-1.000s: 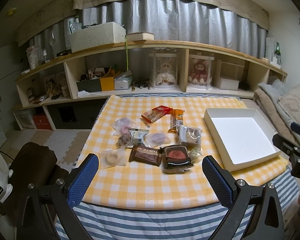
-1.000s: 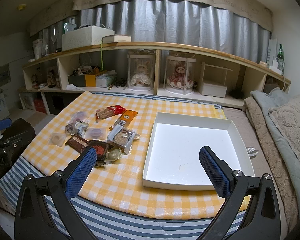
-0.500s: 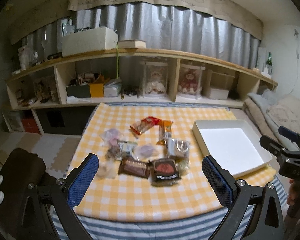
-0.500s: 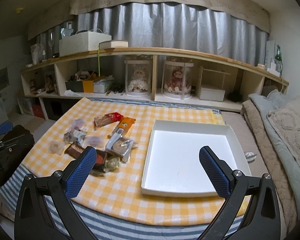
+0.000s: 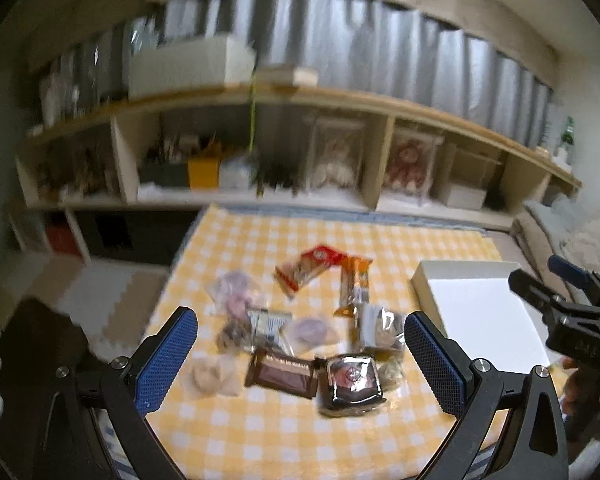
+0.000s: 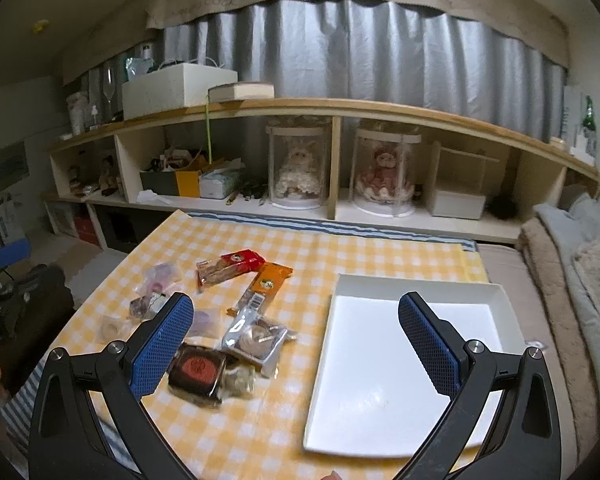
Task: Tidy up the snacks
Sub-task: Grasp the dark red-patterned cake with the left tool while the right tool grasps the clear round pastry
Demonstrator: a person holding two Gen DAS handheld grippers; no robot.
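Both the left gripper [image 5: 300, 356] and right gripper [image 6: 296, 344] hover spread wide and empty-handed above wrapped snacks [image 6: 220, 320] beside a shallow white rectangular tray [image 6: 404, 364].

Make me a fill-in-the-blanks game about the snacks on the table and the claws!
1. The white tray has ____ snacks in it.
2. The tablecloth has yellow and ____ checks.
3. Both the left claw and the right claw are ____ and hold nothing.
4. The red snack packet lies on the side of the pile nearer the ____ with the two dolls.

Missing words: no; white; open; shelf
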